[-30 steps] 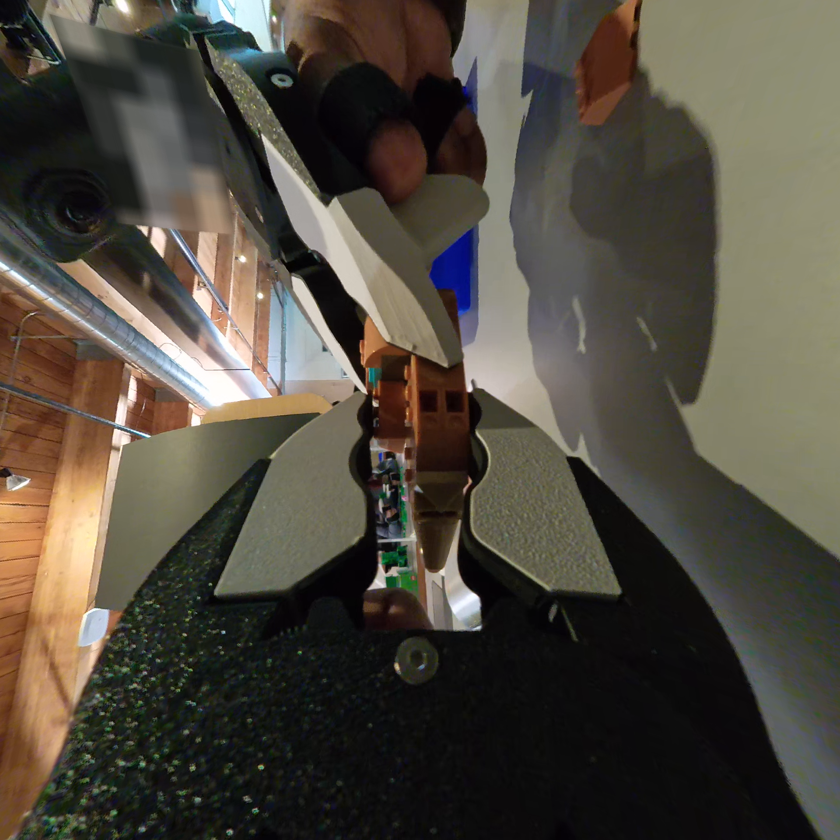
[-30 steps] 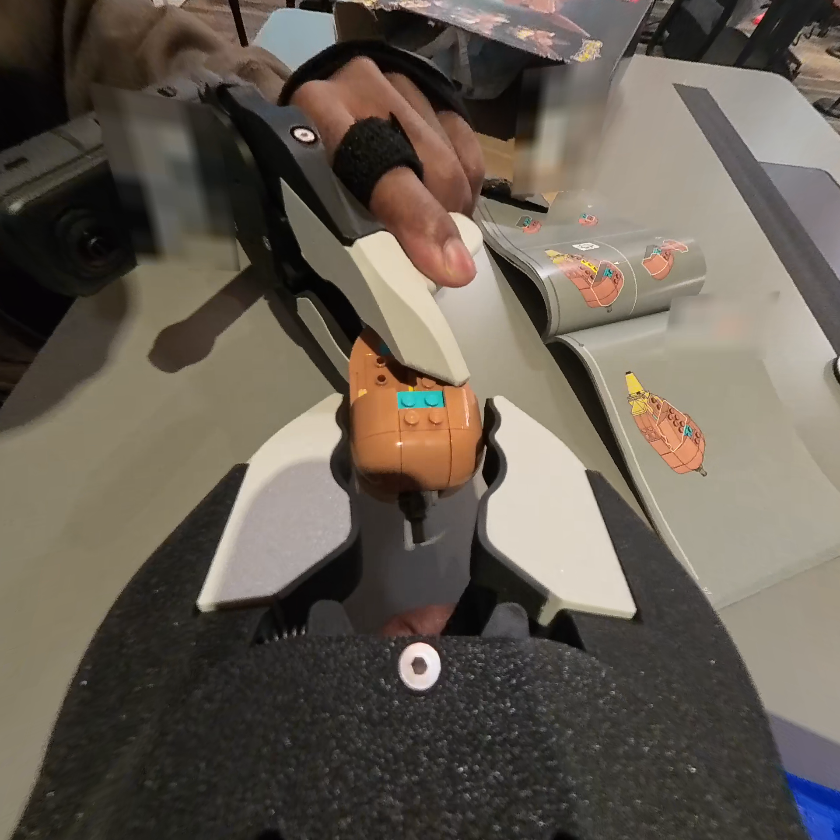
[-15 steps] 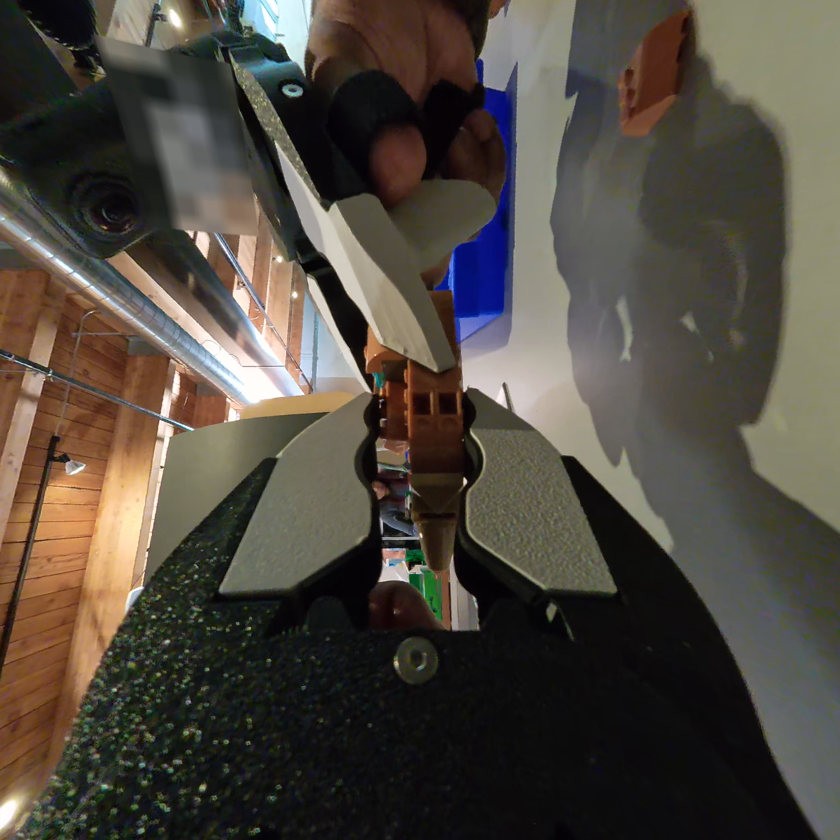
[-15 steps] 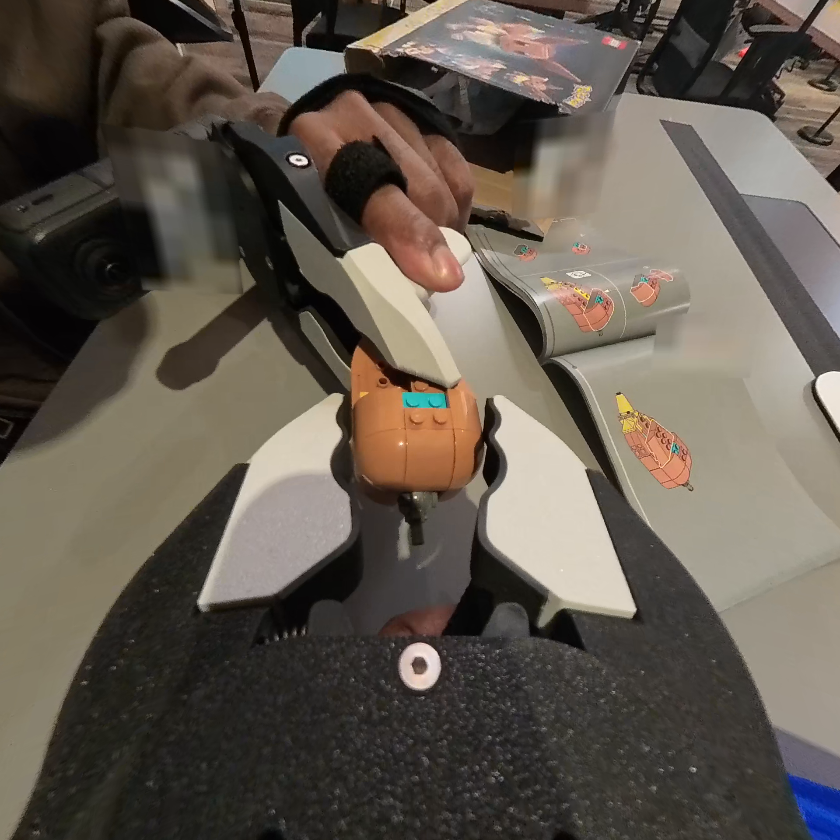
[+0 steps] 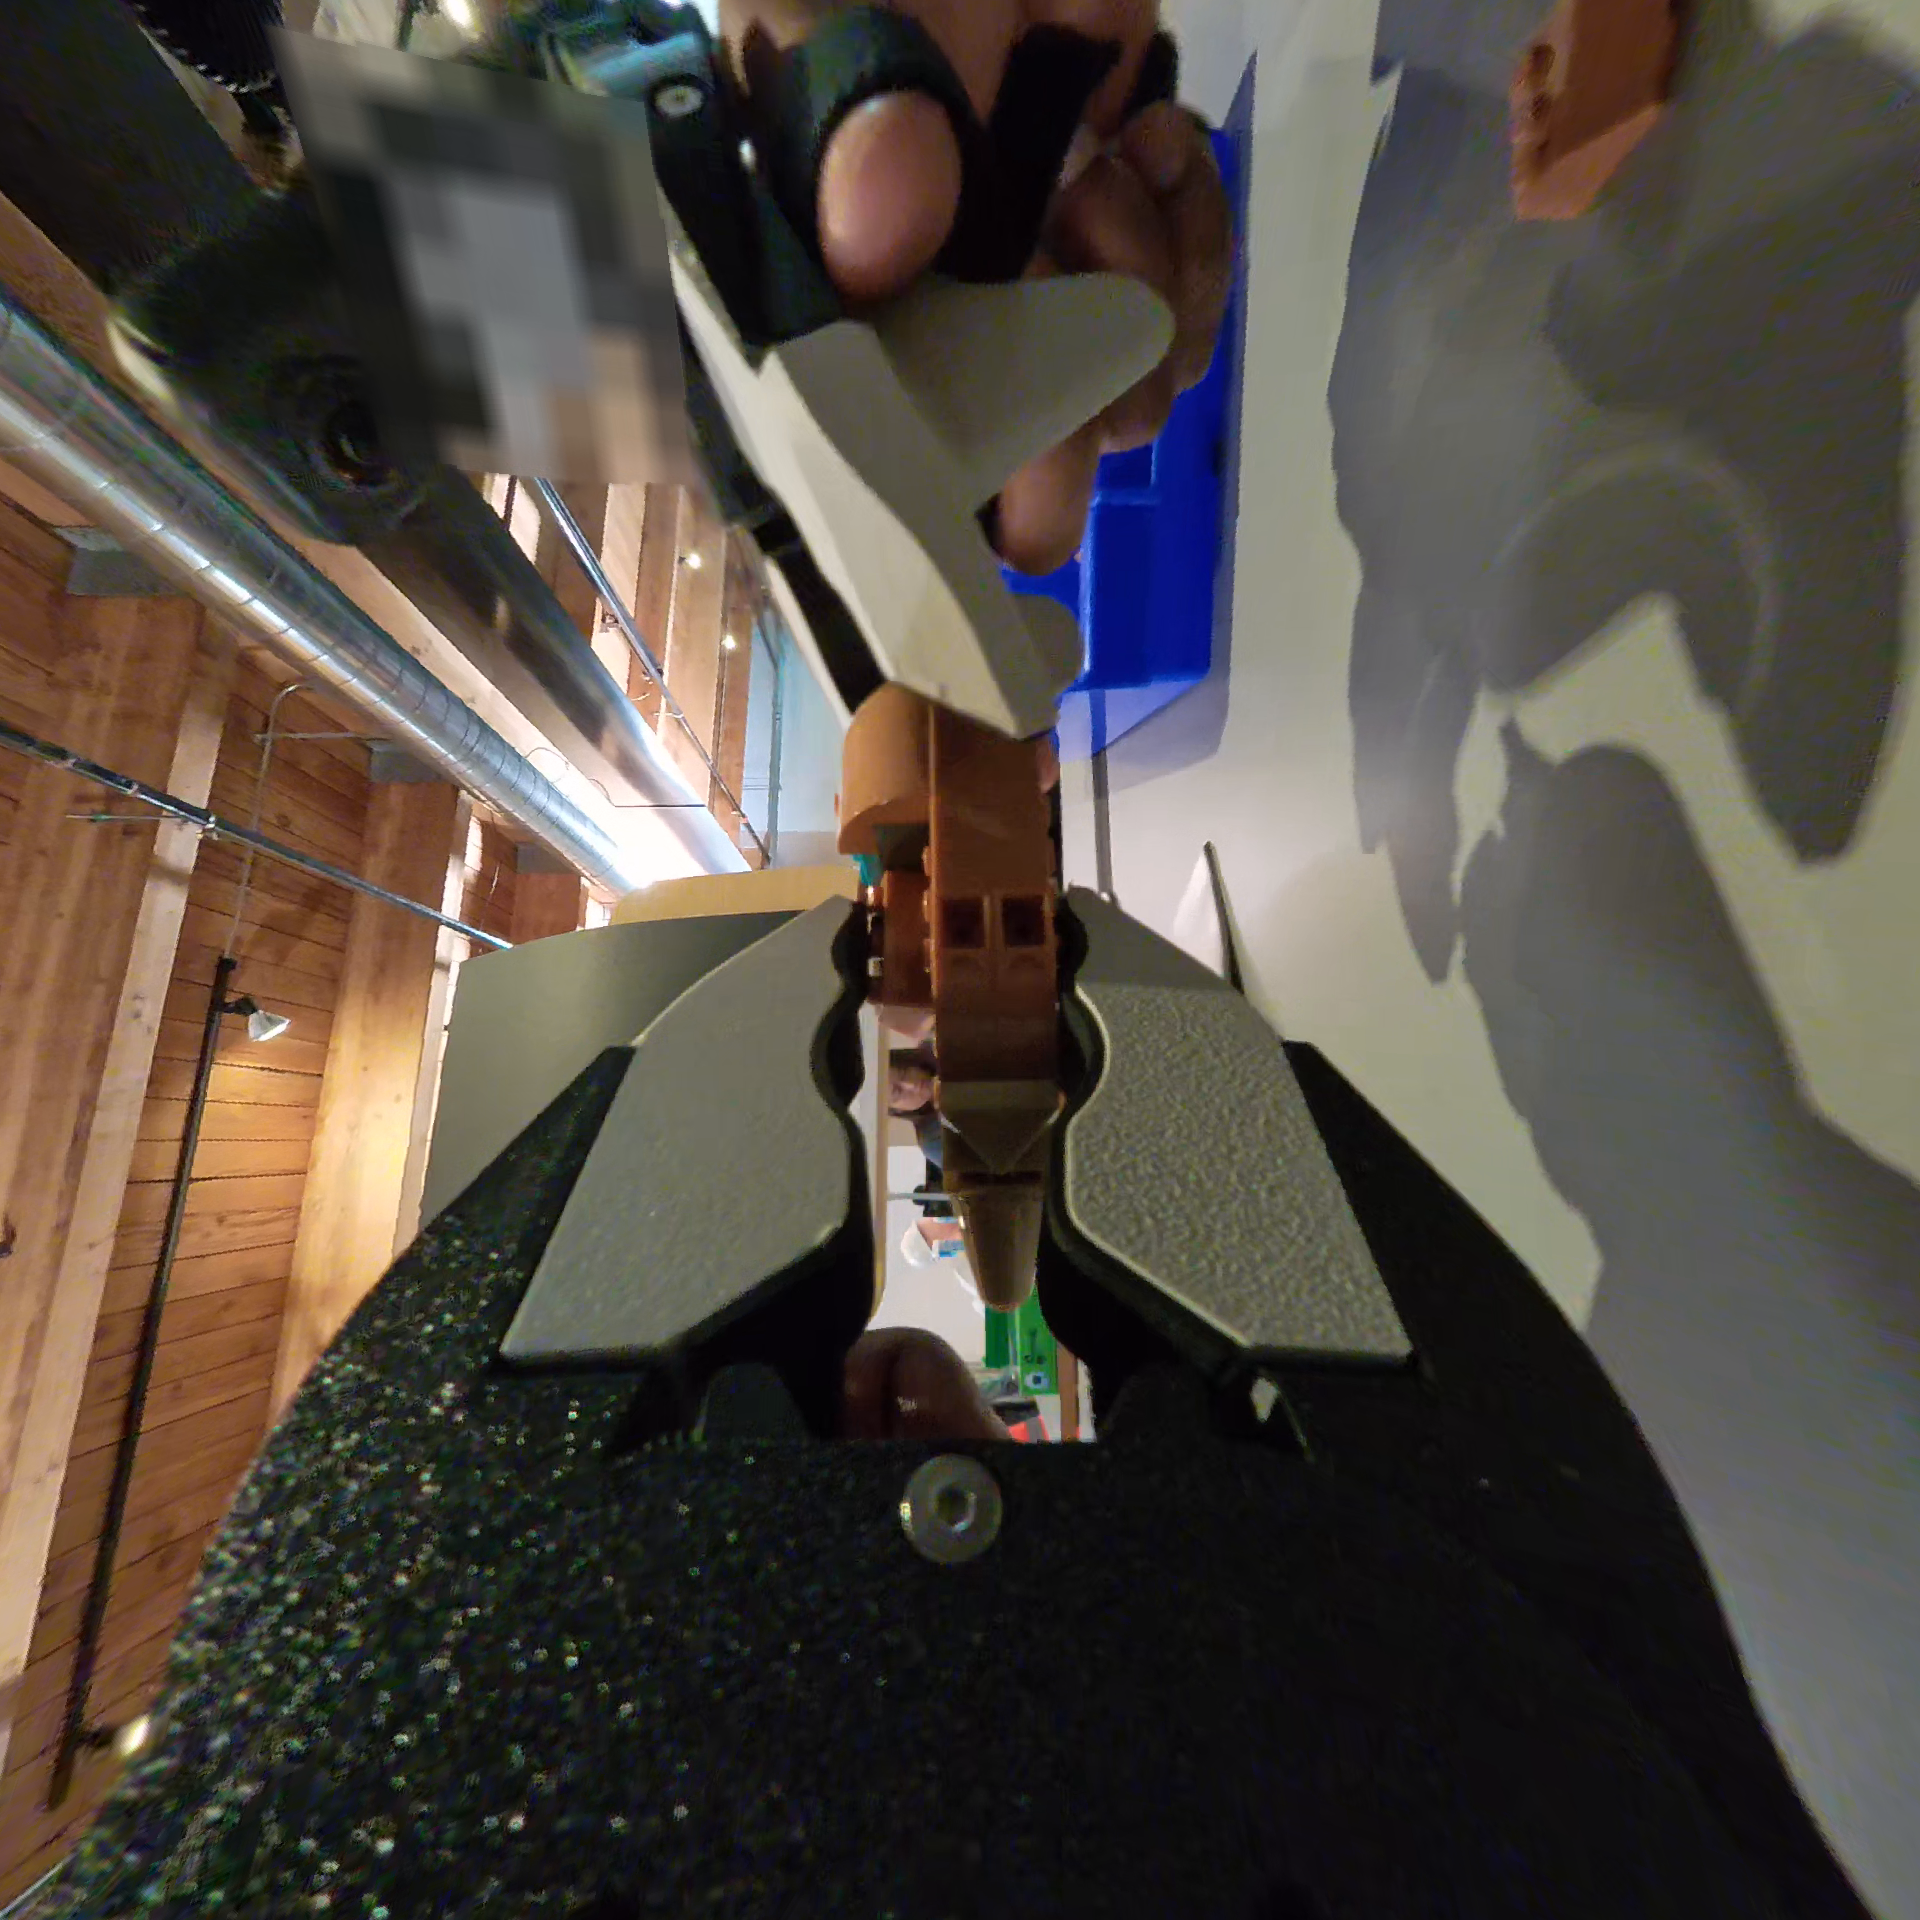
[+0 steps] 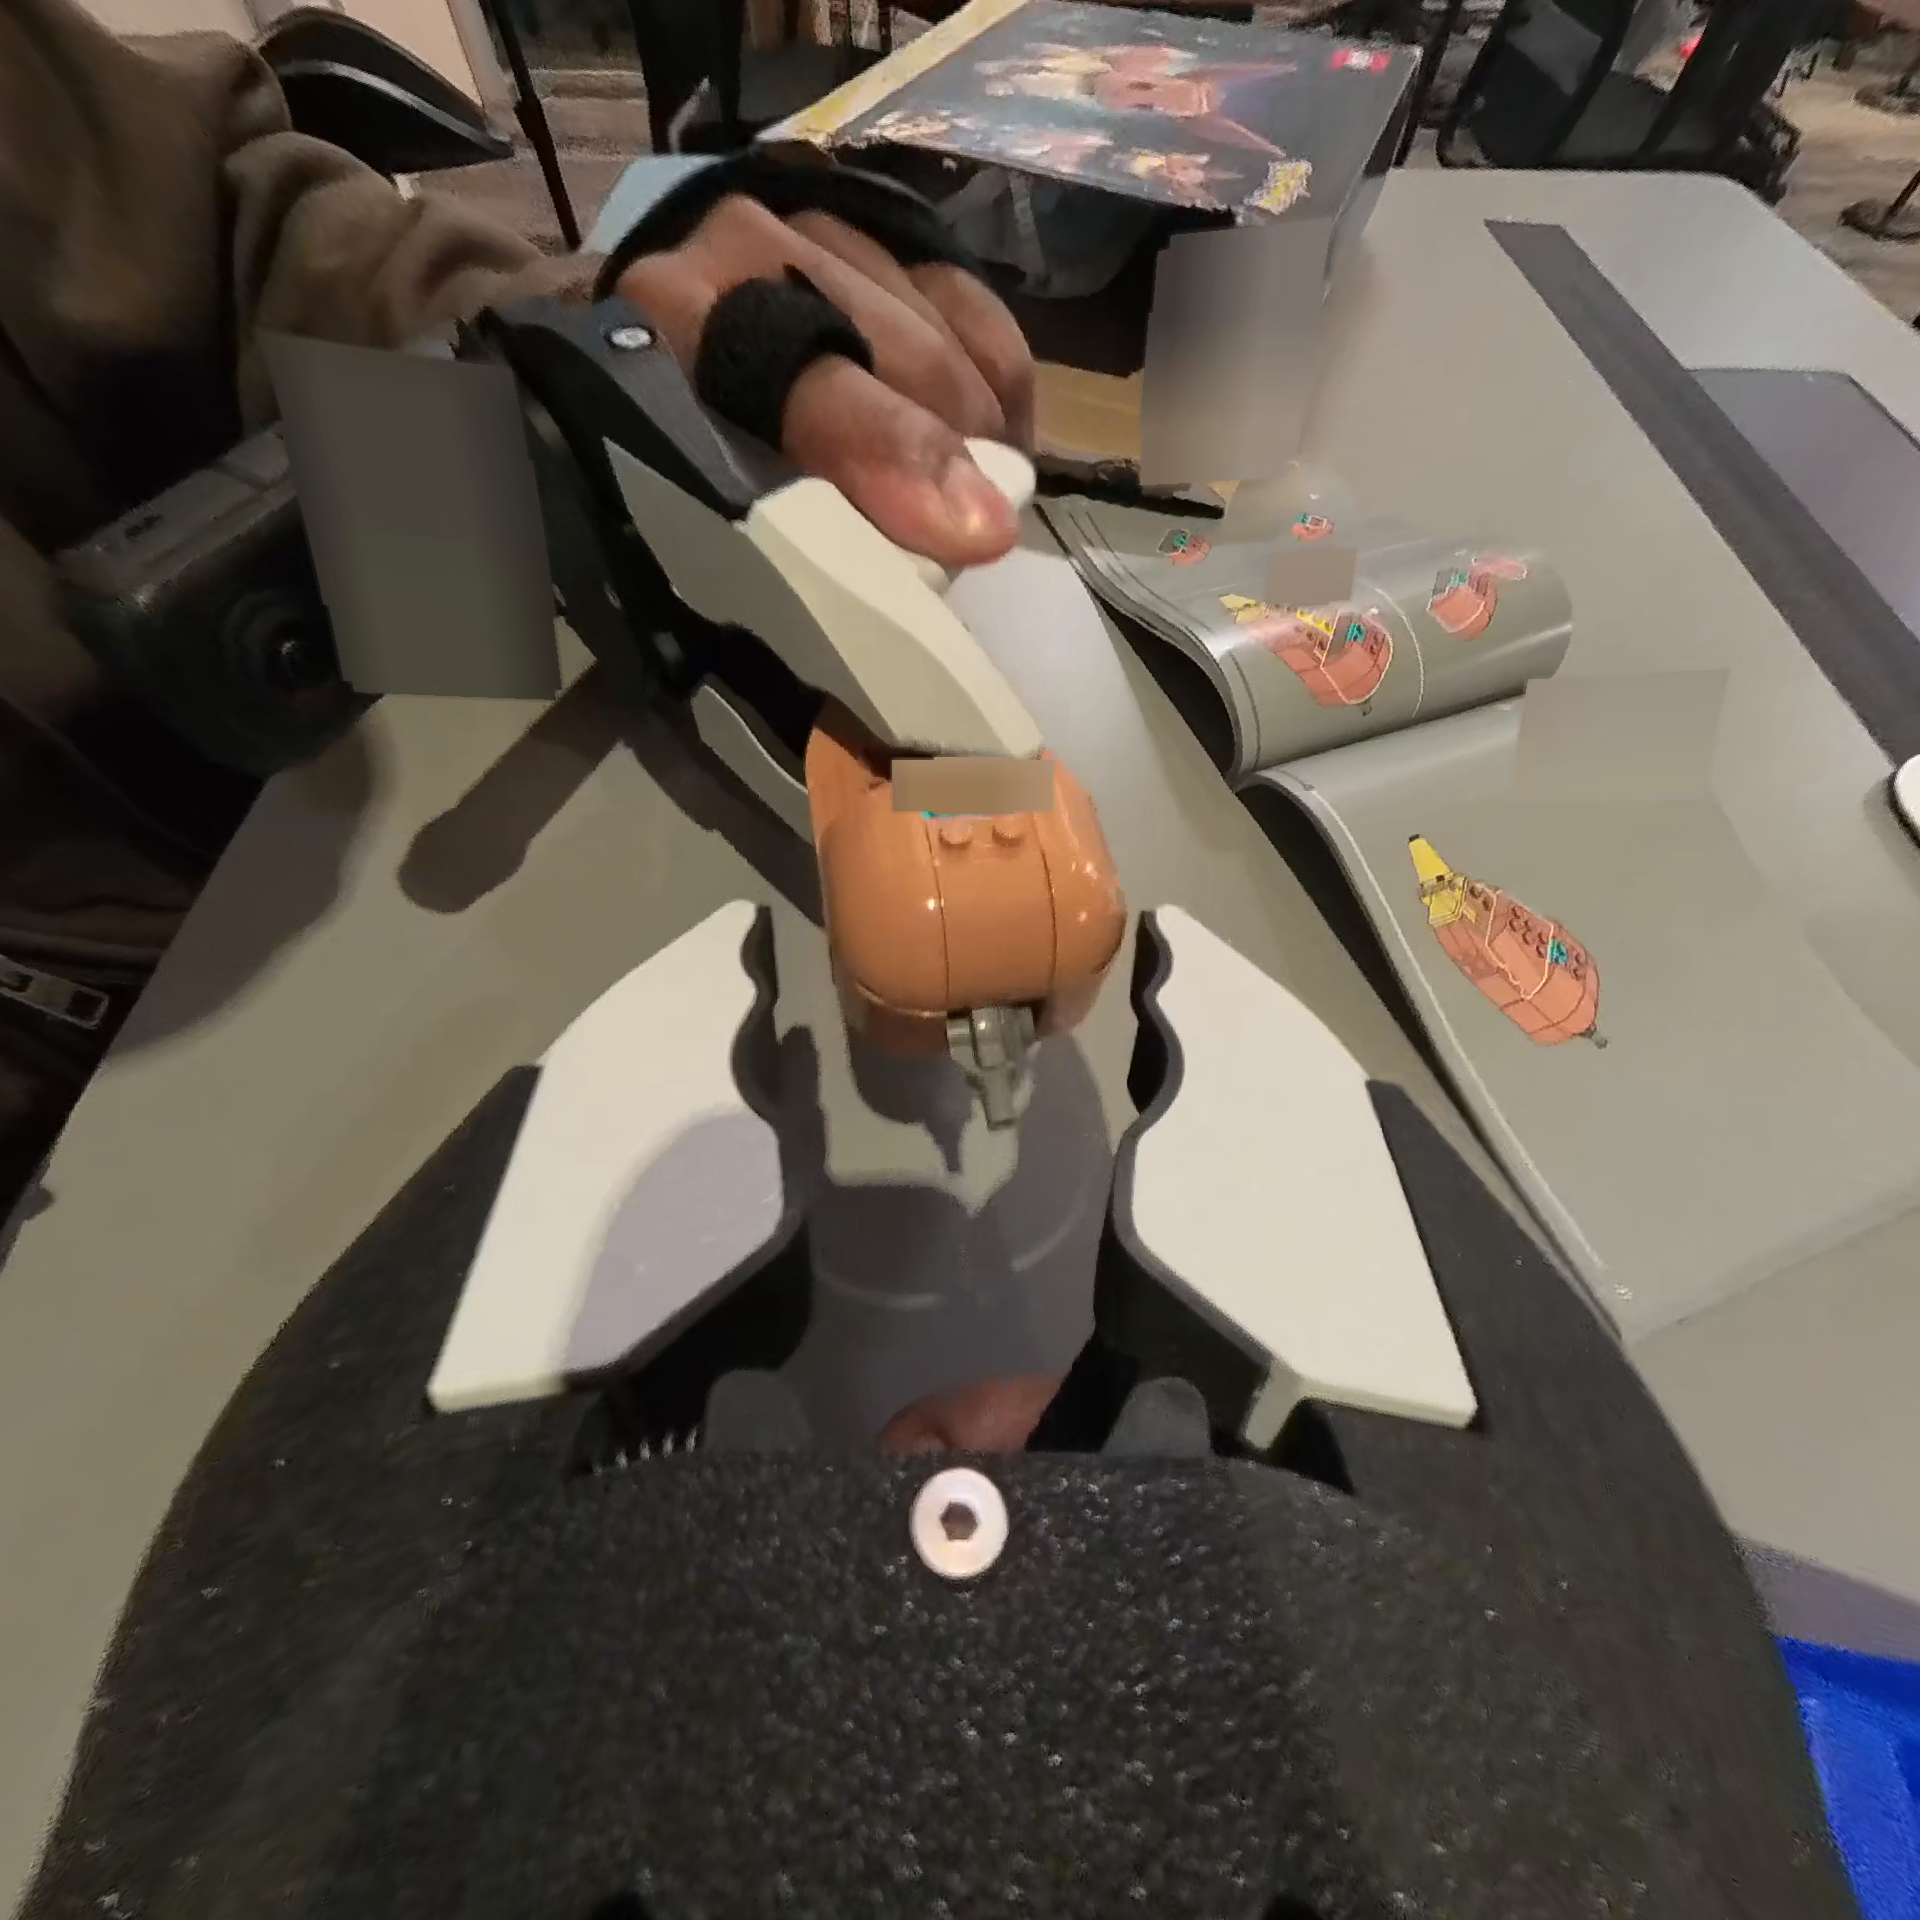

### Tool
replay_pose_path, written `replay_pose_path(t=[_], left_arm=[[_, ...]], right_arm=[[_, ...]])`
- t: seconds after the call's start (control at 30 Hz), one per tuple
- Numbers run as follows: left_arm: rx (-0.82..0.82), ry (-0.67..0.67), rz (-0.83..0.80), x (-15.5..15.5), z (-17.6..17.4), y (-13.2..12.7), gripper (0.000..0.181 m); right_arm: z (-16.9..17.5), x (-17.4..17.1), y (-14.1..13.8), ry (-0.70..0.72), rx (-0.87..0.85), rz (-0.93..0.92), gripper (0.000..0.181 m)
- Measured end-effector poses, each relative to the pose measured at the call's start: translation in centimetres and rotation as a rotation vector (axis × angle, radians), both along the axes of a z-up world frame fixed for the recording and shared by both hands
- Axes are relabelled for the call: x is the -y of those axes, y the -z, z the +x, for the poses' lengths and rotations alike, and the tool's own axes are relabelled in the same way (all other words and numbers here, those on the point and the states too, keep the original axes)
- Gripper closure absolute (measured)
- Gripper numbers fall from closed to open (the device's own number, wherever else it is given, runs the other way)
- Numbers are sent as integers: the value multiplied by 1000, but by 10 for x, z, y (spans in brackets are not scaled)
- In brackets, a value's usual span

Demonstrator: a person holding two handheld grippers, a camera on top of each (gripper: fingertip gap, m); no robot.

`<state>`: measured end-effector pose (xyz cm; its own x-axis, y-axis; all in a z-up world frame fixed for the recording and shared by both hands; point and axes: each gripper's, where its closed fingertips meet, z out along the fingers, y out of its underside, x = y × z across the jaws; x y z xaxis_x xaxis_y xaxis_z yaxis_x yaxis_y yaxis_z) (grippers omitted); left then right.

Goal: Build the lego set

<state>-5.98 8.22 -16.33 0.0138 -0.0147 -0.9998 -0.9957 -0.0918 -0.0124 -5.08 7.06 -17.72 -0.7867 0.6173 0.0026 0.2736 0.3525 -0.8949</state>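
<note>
A brown lego ship hull (image 6: 966, 914) with a teal stud piece and a grey pin at its near end is held above the grey table (image 6: 312, 1039). My left gripper (image 5: 956, 909) is shut on the hull (image 5: 987, 997); its pale fingers (image 6: 862, 644) come in from the upper left in the right wrist view. My right gripper (image 6: 951, 914) is open, its jaws standing either side of the hull with small gaps. In the left wrist view, one of its fingers (image 5: 914, 540) rests at the hull's far end.
An open instruction booklet (image 6: 1455, 727) lies right of the hull, with the set's box (image 6: 1091, 125) behind it. A blue bin (image 5: 1153, 540) stands on the table and shows at the near right (image 6: 1860, 1766). A loose brown lego part (image 5: 1590, 114) lies farther off. Both grippers' tips are close together, under 4 cm apart.
My right gripper was shut on the hull and has now opened off it. The hull has tilted slightly and stays in the left gripper.
</note>
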Motion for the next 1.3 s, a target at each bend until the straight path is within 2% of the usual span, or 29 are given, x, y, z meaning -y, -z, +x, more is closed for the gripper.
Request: replay_pose_path(t=[0.2,0.33,0.73,1.3], left_arm=[[2,-19,61,2,-2,-12,148],[26,-4,80,4,0,-18,148],[71,66,28,4,11,-12,147],[112,98,55,5,16,-20,144]], right_arm=[[-4,10,-6,30,-43,-158,110],[-6,12,-16,44,-120,-220,116],[-2,18,-11,0,-127,-272,122],[1,21,-19,-15,-205,-276,122]])
